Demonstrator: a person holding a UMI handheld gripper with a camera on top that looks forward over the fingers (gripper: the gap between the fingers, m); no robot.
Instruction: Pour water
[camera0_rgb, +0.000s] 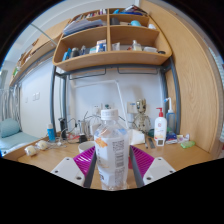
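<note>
We see our fingers (113, 163) clenched on a clear water bottle (112, 148), above the table's (190, 155) near edge.

Hand-held gripper (112, 165): two fingers (70, 168) showing at the bottom of the gripper view, one on each side. Finger bodies pale grey-white, flat and blocky, angled edges. Each carries a magenta-purple pad (85, 156) on its inner face, roughly triangular where visible. No cables, screws or markings can be made out. No sleeve or hand visible.
</note>
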